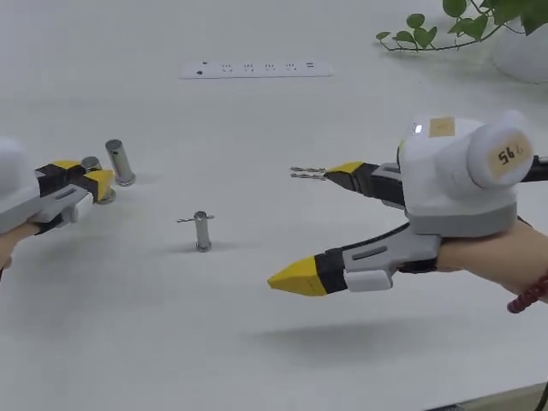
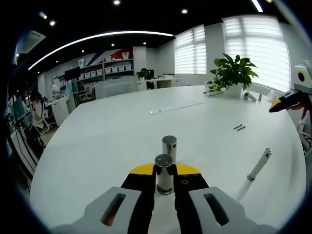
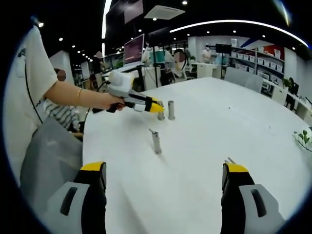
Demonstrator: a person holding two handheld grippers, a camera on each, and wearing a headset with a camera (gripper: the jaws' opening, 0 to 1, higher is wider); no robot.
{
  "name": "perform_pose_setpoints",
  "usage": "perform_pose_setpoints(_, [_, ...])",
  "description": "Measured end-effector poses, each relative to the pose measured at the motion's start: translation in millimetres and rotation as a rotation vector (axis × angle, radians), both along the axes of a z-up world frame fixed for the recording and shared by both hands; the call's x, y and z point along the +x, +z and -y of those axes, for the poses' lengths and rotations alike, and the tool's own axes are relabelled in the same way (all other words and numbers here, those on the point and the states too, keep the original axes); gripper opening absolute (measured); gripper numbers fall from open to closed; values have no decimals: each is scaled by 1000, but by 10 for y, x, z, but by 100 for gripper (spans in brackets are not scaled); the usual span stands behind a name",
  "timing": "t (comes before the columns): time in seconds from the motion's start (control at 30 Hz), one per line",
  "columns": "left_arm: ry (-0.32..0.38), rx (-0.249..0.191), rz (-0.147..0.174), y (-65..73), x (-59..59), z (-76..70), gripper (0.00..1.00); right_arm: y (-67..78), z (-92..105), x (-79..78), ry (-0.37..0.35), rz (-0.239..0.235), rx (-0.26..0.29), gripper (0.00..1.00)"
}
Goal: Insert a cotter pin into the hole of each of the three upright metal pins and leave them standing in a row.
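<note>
Left gripper [image 1: 86, 175] [image 2: 165, 170]: at 9 o'clock in the head view, jaws clamped on a short silver metal pin [image 1: 92, 163] [image 2: 165, 176] that stands upright.
Second silver metal pin [image 1: 120, 163] [image 2: 169, 145]: upright, just beside the clamped one at its 1 o'clock in the head view. The left gripper view puts it straight behind, at 12 o'clock.
Third silver metal pin [image 1: 202, 231] [image 3: 156, 141]: upright near the middle of the white table [image 1: 257, 342]. A thin cotter pin [image 1: 195, 219] crosses its head along the 9-to-3 line.
Loose cotter pins [image 1: 306, 174] [image 2: 238, 127]: lying flat, long axis 9 to 3, at the tip of one right jaw.
Right gripper [image 1: 321, 227] [image 3: 163, 170]: jaws spread wide, gripping nothing, tips pointing to 9 o'clock.
Views: the right gripper view shows all three pins at 12 o'clock. The head view shows a white power strip [image 1: 255, 68].
</note>
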State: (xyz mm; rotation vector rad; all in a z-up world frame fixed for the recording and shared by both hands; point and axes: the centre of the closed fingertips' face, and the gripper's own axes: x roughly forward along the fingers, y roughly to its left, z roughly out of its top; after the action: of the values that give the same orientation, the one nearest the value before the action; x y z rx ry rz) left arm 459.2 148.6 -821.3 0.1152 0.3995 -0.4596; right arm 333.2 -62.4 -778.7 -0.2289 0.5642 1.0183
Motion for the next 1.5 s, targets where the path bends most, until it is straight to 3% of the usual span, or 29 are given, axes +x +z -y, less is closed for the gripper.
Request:
perform_pose_setpoints(0.5, [-41,1,21,19,-2,37,11,9,3,-18,-13,-7,7,100])
perform_pose_setpoints(0.97, [-62,-3,20,75,-26,55,11,3,63,-39,-25,-13,-2,99])
perform_pose_setpoints(1.17, [-75,-1,25,147,-95,51,11,1,58,-47,-24,-15,-1,99])
perform_pose_setpoints(1.5, [-106,2,24,257,-319,108,11,8,28,-88,-16,-23,4,99])
